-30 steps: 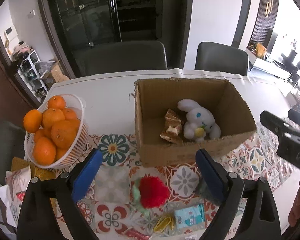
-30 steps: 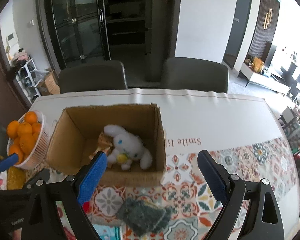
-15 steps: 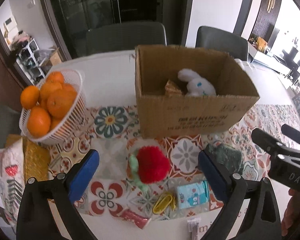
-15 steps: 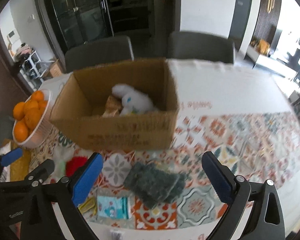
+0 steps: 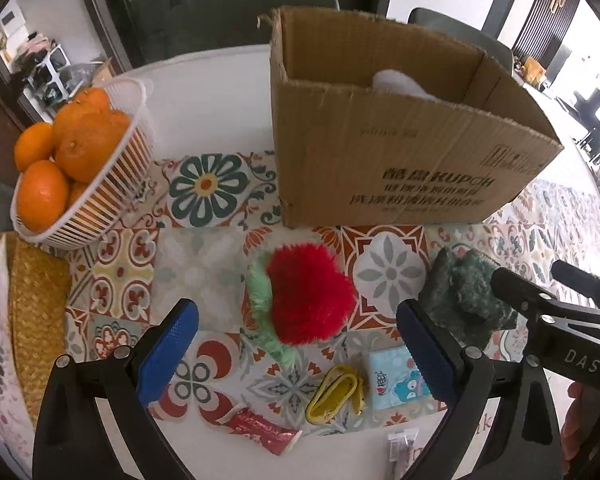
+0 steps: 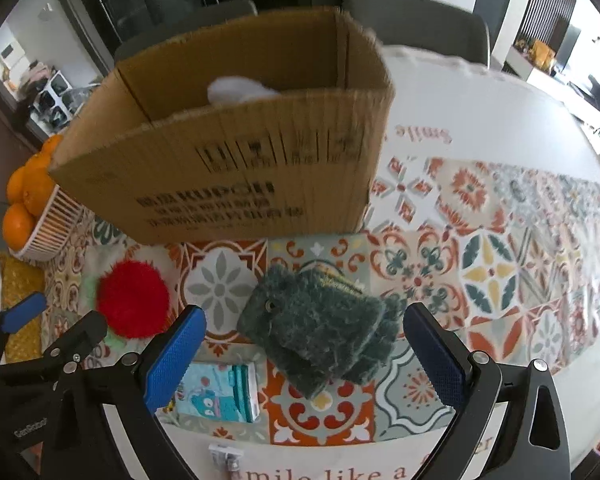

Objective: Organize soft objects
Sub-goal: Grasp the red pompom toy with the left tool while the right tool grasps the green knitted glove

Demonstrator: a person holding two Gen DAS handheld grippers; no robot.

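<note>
A red fluffy toy with a pale green fringe (image 5: 308, 296) lies on the patterned cloth, just beyond my open left gripper (image 5: 296, 354), whose jaws are empty. A dark green plush (image 6: 320, 328) lies flat between and just ahead of my right gripper's (image 6: 304, 354) blue pads, which stand wide open and clear of it. The same plush (image 5: 466, 298) shows at the right of the left wrist view. Behind both stands an open cardboard box (image 5: 400, 160) with a white plush (image 6: 236, 89) peeking over its rim.
A white basket of oranges (image 5: 72, 160) sits at the left. Near the table's front edge lie a blue tissue pack (image 6: 220, 392), a yellow wrapper (image 5: 338, 394), a red sachet (image 5: 260, 430) and a small clear packet (image 6: 225, 456). Chairs stand behind the table.
Both grippers have sunk toward the table and tipped further down. The box now rises above the view, hiding most of its contents, and the red toy and green plush have come close to the jaws.
</note>
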